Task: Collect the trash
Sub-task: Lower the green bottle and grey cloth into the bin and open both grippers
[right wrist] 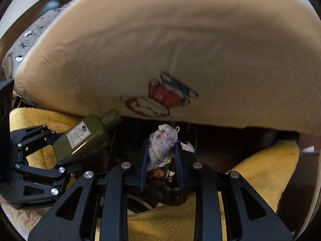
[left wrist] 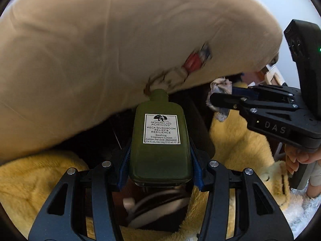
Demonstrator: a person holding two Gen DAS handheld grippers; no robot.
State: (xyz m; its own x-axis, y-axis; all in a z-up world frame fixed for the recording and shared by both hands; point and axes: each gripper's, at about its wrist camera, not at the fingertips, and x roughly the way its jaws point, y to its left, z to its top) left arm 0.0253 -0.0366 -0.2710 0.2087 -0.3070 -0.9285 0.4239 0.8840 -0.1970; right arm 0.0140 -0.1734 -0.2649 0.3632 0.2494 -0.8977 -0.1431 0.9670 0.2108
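My left gripper is shut on a green lotion bottle with a white label, held upright over a dark gap. The same bottle and left gripper show at the left of the right wrist view. My right gripper is shut on a crumpled grey-white rag with frayed threads. In the left wrist view the right gripper holds that rag at the right.
A beige bag or cloth with a red and blue cartoon print hangs over both grippers. Yellow fluffy fabric lies around the dark opening. White rounded items lie below the bottle. A grey patterned cloth is far left.
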